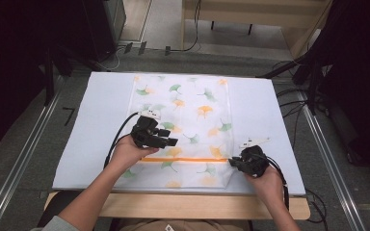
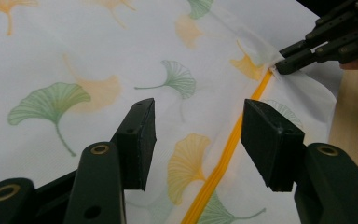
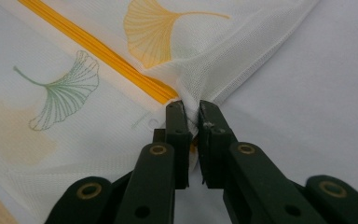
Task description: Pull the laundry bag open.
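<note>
Fingers of the right gripper (image 3: 192,140) clamp the mesh bag (image 1: 192,103) at the zipper (image 2: 223,163) end; left gripper (image 2: 198,140), jaws apart, should grasp squarely.

White mesh bag (image 1: 183,120) with green and orange ginkgo-leaf print, flat on white-covered worktop (image 1: 96,125). Orange zipper (image 1: 188,159) across bag near its front edge. Left tongs (image 1: 166,137) over bag's left part, above zipper line, jaws apart, pointing right. Right tongs (image 1: 232,162) at zipper's right end, on bag's right edge, jaws drawn together there. Black cable from each. Forearms entering from bottom. Wooden worktop edge (image 1: 197,204) showing in front. Grey floor (image 1: 29,159) around, cables (image 1: 294,103) at right.
</note>
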